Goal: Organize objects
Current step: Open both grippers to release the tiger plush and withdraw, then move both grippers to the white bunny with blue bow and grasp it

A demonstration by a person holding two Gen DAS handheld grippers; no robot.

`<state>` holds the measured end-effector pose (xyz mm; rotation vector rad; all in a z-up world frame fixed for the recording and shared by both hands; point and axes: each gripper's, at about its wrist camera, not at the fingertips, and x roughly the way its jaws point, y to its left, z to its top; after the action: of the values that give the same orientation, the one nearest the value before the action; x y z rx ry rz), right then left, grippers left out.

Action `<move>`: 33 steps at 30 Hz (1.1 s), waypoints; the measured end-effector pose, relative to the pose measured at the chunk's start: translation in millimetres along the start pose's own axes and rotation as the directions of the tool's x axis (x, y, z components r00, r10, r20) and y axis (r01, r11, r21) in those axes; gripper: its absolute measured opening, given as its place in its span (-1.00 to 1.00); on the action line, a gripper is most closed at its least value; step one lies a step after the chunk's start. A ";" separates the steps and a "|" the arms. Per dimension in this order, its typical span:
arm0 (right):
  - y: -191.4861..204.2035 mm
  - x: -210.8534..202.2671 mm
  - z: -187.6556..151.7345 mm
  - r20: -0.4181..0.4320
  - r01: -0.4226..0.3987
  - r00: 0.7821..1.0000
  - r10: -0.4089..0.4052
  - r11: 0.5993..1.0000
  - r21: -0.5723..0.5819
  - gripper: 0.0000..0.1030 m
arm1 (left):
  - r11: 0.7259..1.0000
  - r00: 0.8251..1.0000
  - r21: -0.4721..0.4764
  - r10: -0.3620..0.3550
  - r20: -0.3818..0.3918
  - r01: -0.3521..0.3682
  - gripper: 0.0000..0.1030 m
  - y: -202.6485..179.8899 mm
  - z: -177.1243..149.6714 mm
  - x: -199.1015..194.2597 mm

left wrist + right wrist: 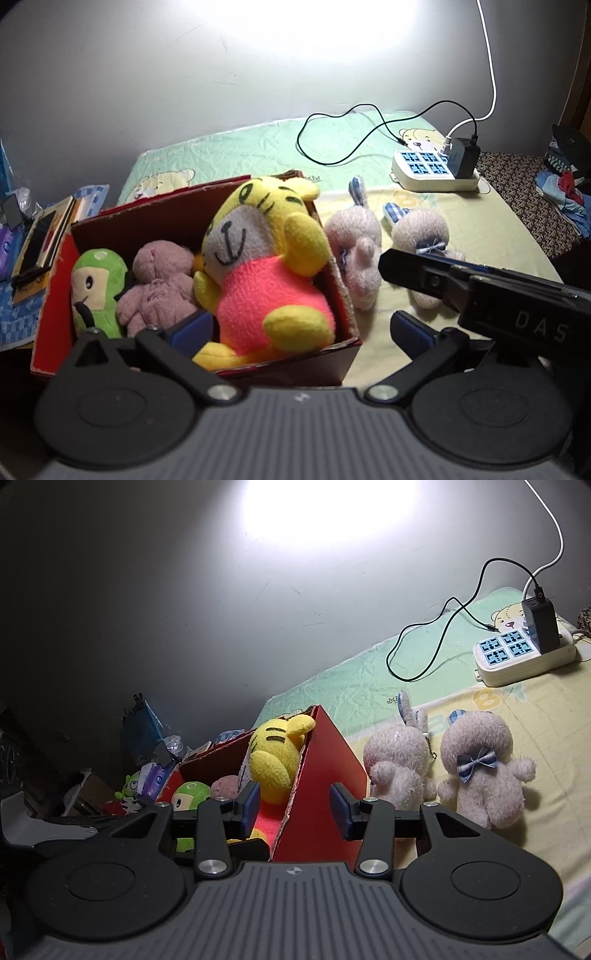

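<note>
A red cardboard box [347, 295] sits on the bed and holds a green plush [98, 284], a purple bear [155, 280] and a yellow tiger [266, 258] in a pink shirt. My left gripper [301, 332] is open, with one finger inside the box by the tiger's leg and the other outside the right wall. Two pale pink bunnies [356, 254] [421, 236] lie on the sheet right of the box. My right gripper [295, 810] is open and straddles the box wall [325, 760], with the tiger [275, 760] just ahead. Its black body [517, 306] overlaps the far bunny.
A white power strip [432, 168] with a black charger and trailing cables lies at the back right of the bed. Books and clutter [37, 236] crowd the left side beyond the box. Clothes [565, 177] are piled at the far right. A wall runs behind the bed.
</note>
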<state>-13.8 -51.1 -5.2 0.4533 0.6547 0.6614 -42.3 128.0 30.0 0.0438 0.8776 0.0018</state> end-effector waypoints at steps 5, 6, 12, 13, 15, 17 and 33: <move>-20.4 -15.3 7.0 -0.005 -0.003 1.000 0.003 1.000 0.022 -0.11 | 1.000 1.000 0.000 -0.012 0.012 0.012 0.98 -24.8 2.3 -4.6; -24.3 -18.2 7.9 -0.004 -0.001 1.000 0.001 1.000 0.024 -0.11 | 1.000 1.000 0.001 -0.015 0.013 0.015 0.98 -29.9 2.8 -4.4; -48.4 -34.4 12.6 -0.002 0.015 1.000 -0.015 0.999 0.029 -0.11 | 0.999 0.999 0.000 -0.051 0.001 0.051 0.98 -60.9 5.5 0.7; -53.1 -36.9 13.2 -0.003 0.018 1.000 -0.018 0.999 0.033 -0.11 | 0.998 0.998 0.003 -0.065 -0.002 0.065 0.98 -67.1 5.9 1.9; -62.5 -40.3 14.6 -0.006 0.027 1.000 -0.027 0.999 0.033 -0.10 | 0.997 0.997 0.015 -0.081 -0.005 0.082 0.98 -78.9 5.3 4.7; -71.8 -43.3 15.0 -0.013 0.034 0.999 -0.034 0.999 0.037 -0.10 | 0.995 0.996 0.031 -0.091 -0.009 0.091 0.98 -91.7 4.1 9.6; -145.5 -43.2 19.3 -0.104 0.109 0.990 -0.096 0.985 0.133 -0.08 | 0.975 0.963 -0.101 -0.214 -0.167 0.199 0.99 -120.6 -0.1 98.2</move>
<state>33.5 -186.9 -57.5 0.5147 0.8147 0.5447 18.4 9.5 -50.4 -0.1282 1.0556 -0.1553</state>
